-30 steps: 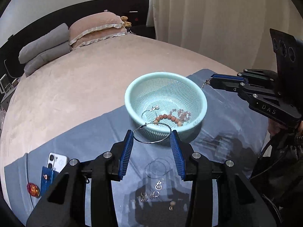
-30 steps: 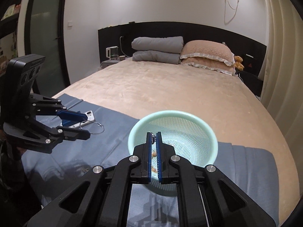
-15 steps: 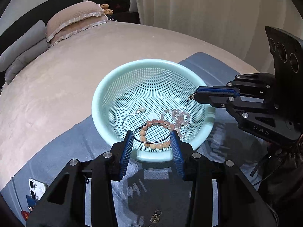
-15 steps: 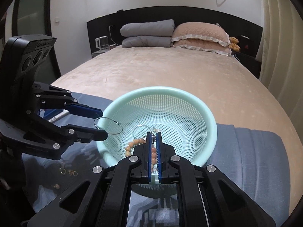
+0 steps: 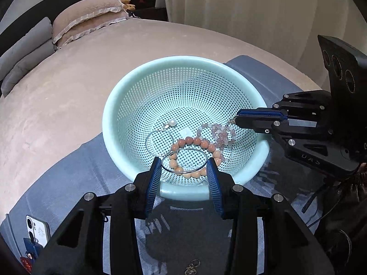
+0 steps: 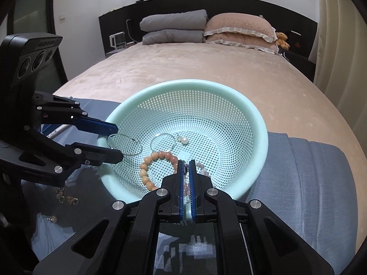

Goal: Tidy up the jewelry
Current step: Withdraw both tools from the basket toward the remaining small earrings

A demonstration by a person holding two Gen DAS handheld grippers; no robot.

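Note:
A mint perforated basket (image 5: 128,105) (image 6: 261,123) sits on a blue cloth on the bed. It holds an orange bead bracelet (image 5: 195,142) (image 6: 146,167), a pale pink bead bracelet (image 5: 218,133), a hoop earring (image 5: 158,142) (image 6: 162,142) and a pearl earring (image 5: 172,122) (image 6: 184,140). My left gripper (image 5: 184,170) (image 6: 114,142) grips a silver hoop earring (image 5: 183,160) (image 6: 125,145) across its width, over the basket's near rim. My right gripper (image 6: 188,169) (image 5: 236,120) is shut on a small metal piece over the basket's right side.
Small loose jewelry pieces (image 6: 66,198) (image 5: 191,268) lie on the blue cloth (image 6: 309,183) beside the basket. A white phone (image 5: 37,229) lies at the cloth's left end. Pillows (image 6: 238,32) and folded grey bedding (image 6: 174,27) are at the headboard. Curtains hang at the right.
Both grippers have moved forward and down over the basket, each still holding its piece. The basket looms larger in both views.

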